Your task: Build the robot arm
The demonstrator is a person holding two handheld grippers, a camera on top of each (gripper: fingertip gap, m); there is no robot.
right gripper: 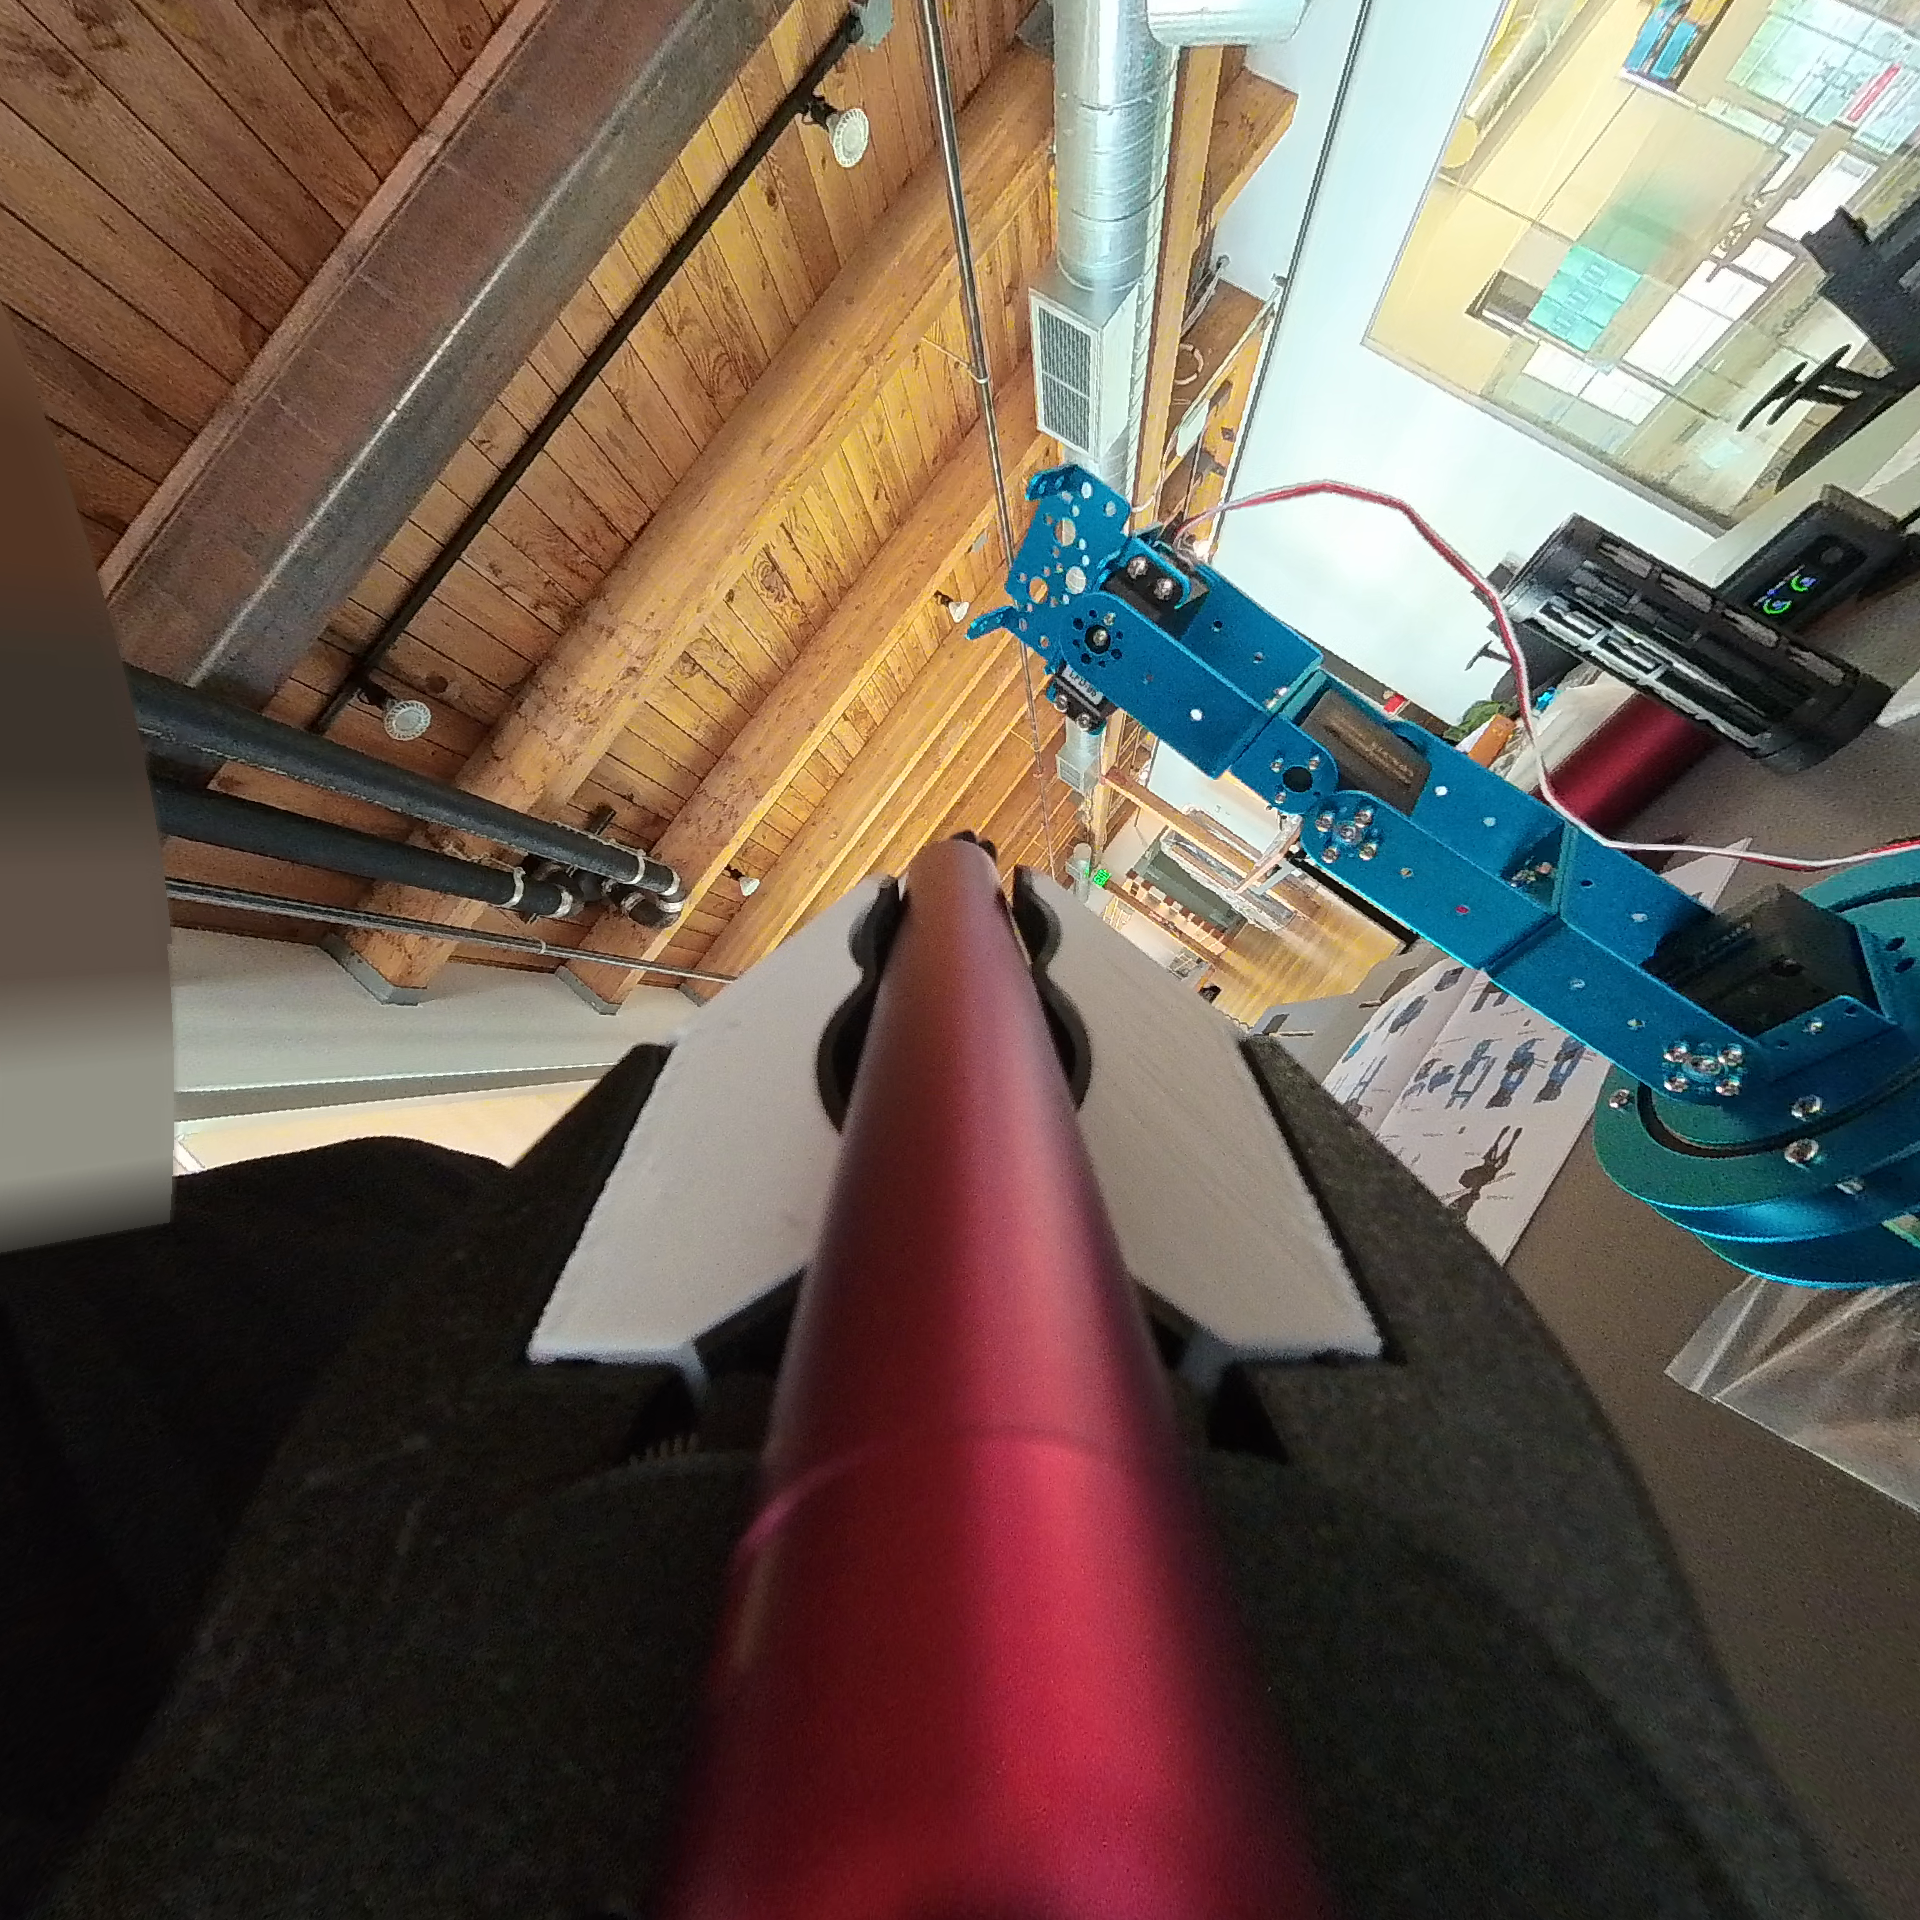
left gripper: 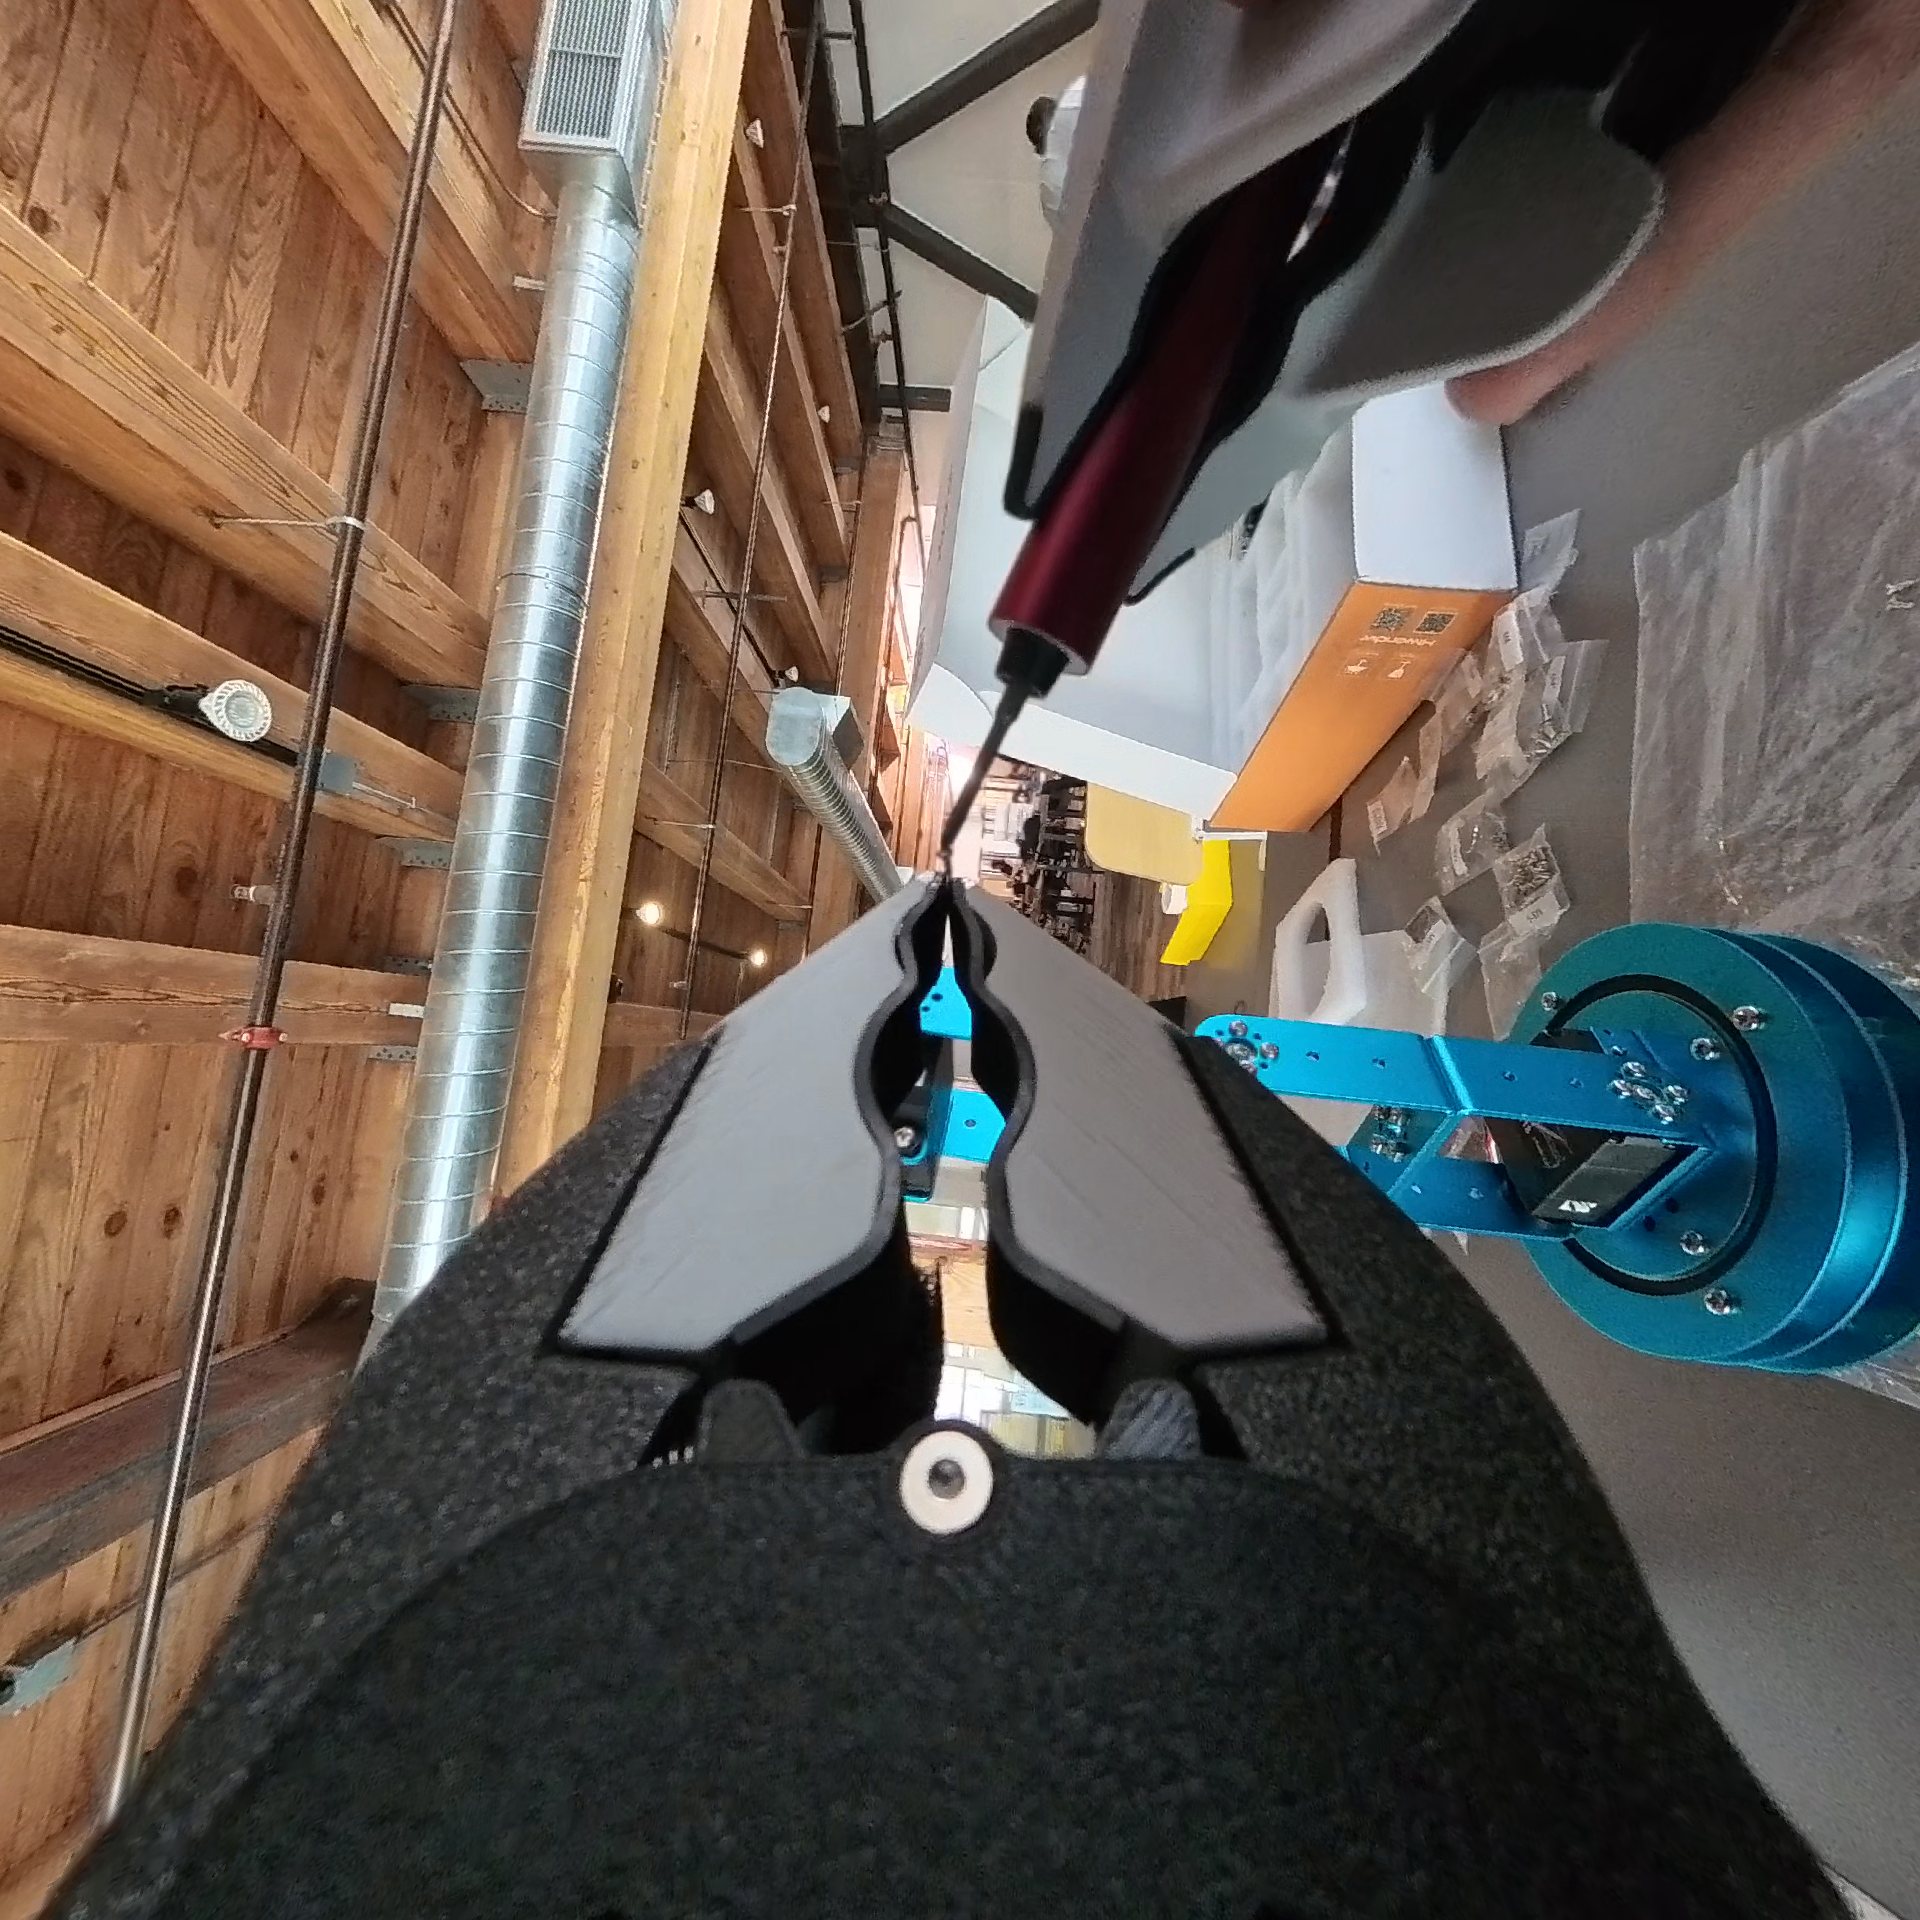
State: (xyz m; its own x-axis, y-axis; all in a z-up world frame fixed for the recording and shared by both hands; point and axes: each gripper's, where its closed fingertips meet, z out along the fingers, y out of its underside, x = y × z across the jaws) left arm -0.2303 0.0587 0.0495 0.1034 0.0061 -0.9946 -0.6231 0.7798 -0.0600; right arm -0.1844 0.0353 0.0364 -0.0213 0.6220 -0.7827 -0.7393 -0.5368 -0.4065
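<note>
My left gripper [left gripper: 943,891] is shut, and its tips pinch a tiny dark screw [left gripper: 943,881]. The thin bit of a red electric screwdriver [left gripper: 1081,540] comes down from above and meets that screw. My right gripper [right gripper: 956,883] is shut on the screwdriver's red barrel [right gripper: 966,1351], which runs forward between its grey fingers [right gripper: 727,1143]. A blue metal robot arm [left gripper: 1351,1049] stands on a round teal base [left gripper: 1714,1143] just behind and right of the left gripper. The arm also shows in the right wrist view [right gripper: 1351,790], with red and white wires.
On the grey table [right gripper: 1714,1558] lie an orange and white box [left gripper: 1371,675], several small bags of screws [left gripper: 1507,790], a clear plastic sheet [left gripper: 1787,675], white foam [left gripper: 1340,956], a black bit case [right gripper: 1683,655] and a printed sheet [right gripper: 1455,1101]. A hand [left gripper: 1766,260] holds the right gripper. My right fingertips sit around 6 centimetres from my left ones. The round teal base [left gripper: 1714,1143] is about equally far from each gripper, around 20 centimetres.
</note>
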